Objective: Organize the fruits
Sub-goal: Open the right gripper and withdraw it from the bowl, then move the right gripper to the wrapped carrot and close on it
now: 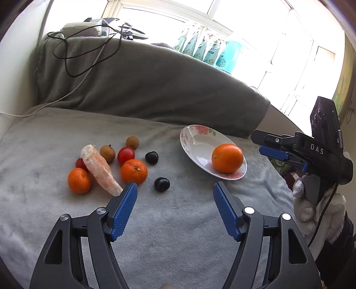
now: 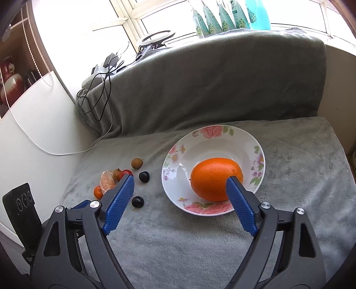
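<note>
A large orange (image 1: 227,158) (image 2: 216,178) lies in a white floral plate (image 1: 195,142) (image 2: 213,142) on the grey blanket. Left of the plate lie loose fruits: two mandarins (image 1: 134,171) (image 1: 79,180), a peeled citrus piece (image 1: 100,170), red tomatoes (image 1: 126,155), two brown longans (image 1: 132,142) and two dark plums (image 1: 162,184) (image 2: 137,201). My left gripper (image 1: 174,187) is open and empty, above the blanket just before the fruits. My right gripper (image 2: 179,180) is open and empty, above the near edge of the plate; it also shows in the left wrist view (image 1: 273,147).
A grey-covered backrest (image 1: 144,80) rises behind the blanket, with a charger and cables (image 1: 89,33) on top. Green pouches and a blue bottle (image 2: 224,17) stand on the windowsill. A white wall panel (image 2: 33,124) borders the left side.
</note>
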`<action>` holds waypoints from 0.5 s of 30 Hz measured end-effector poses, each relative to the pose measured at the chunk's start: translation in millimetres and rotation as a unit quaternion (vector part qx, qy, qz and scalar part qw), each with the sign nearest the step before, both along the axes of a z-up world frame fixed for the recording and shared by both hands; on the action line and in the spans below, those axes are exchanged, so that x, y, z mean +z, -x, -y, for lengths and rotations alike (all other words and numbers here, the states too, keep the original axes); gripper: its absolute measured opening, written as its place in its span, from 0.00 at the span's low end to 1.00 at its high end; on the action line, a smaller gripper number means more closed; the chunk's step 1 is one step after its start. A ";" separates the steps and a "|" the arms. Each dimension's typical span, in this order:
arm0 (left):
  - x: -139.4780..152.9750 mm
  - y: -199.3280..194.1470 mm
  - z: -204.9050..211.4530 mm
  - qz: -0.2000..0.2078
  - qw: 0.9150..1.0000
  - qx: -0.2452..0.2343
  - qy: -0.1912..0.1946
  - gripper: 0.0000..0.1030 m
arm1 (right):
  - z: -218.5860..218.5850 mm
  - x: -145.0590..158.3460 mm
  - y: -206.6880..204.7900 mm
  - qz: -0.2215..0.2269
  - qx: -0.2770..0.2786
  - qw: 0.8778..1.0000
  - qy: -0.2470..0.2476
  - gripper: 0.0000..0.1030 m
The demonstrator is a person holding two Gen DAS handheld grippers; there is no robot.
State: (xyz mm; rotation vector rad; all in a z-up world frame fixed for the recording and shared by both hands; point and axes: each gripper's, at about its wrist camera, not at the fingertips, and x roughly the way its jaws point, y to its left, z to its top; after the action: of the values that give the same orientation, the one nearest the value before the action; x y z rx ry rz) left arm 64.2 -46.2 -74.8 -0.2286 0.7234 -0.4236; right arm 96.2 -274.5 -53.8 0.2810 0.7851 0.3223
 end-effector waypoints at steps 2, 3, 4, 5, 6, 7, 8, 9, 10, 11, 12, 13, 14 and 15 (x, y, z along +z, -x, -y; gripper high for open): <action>-1.6 4.6 -10.5 -0.004 1.000 0.012 0.000 0.69 | -9.6 2.3 -0.9 0.000 0.014 1.000 0.010 0.84; -2.2 6.9 -15.6 -0.005 1.000 0.018 -0.001 0.69 | -14.8 3.5 -1.6 -0.001 0.021 1.000 0.015 0.84; -2.5 8.7 -20.0 -0.006 1.000 0.025 -0.003 0.69 | -20.2 4.6 -2.0 -0.001 0.029 0.999 0.020 0.84; -3.4 10.6 -23.2 -0.006 0.999 0.032 -0.007 0.69 | -25.7 5.7 -2.5 0.001 0.037 0.999 0.024 0.84; -3.7 11.5 -27.1 -0.006 0.999 0.039 -0.009 0.69 | -31.4 6.9 -2.9 0.003 0.045 0.999 0.026 0.84; -4.0 12.0 -31.1 -0.007 0.999 0.045 -0.010 0.69 | -37.0 8.0 -3.2 0.005 0.053 0.998 0.027 0.84; -4.9 12.6 -36.7 -0.008 0.999 0.050 -0.009 0.69 | -42.7 8.5 -4.0 0.005 0.061 0.998 0.027 0.84; -5.6 12.4 -41.5 -0.009 0.998 0.056 -0.008 0.69 | -48.5 8.5 -4.9 0.005 0.070 0.997 0.027 0.84; -6.6 12.6 -45.9 -0.011 0.998 0.061 -0.007 0.68 | -54.6 8.0 -5.5 0.004 0.079 0.997 0.027 0.84; -7.4 13.1 -49.7 -0.012 0.998 0.065 -0.007 0.68 | -60.6 7.6 -6.8 0.002 0.087 0.996 0.027 0.84; -8.2 12.8 -53.1 -0.012 0.998 0.069 -0.008 0.68 | -66.8 6.9 -7.9 -0.001 0.096 0.995 0.027 0.84; -9.2 12.6 -56.3 -0.013 0.997 0.071 -0.007 0.68 | -72.1 6.2 -9.7 -0.004 0.104 0.994 0.027 0.84; -10.3 12.1 -59.3 -0.013 0.997 0.074 -0.007 0.69 | -78.0 5.5 -12.3 -0.007 0.110 0.993 0.027 0.84; -11.4 11.0 -62.1 -0.015 0.997 0.075 -0.005 0.68 | -82.6 4.2 -14.2 -0.008 0.116 0.993 0.028 0.84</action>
State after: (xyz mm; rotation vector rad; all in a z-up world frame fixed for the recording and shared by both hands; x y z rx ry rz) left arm 53.2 15.9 -86.1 -0.2793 0.7315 -0.2741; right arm 110.4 -191.9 -49.6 0.1399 0.8440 0.5171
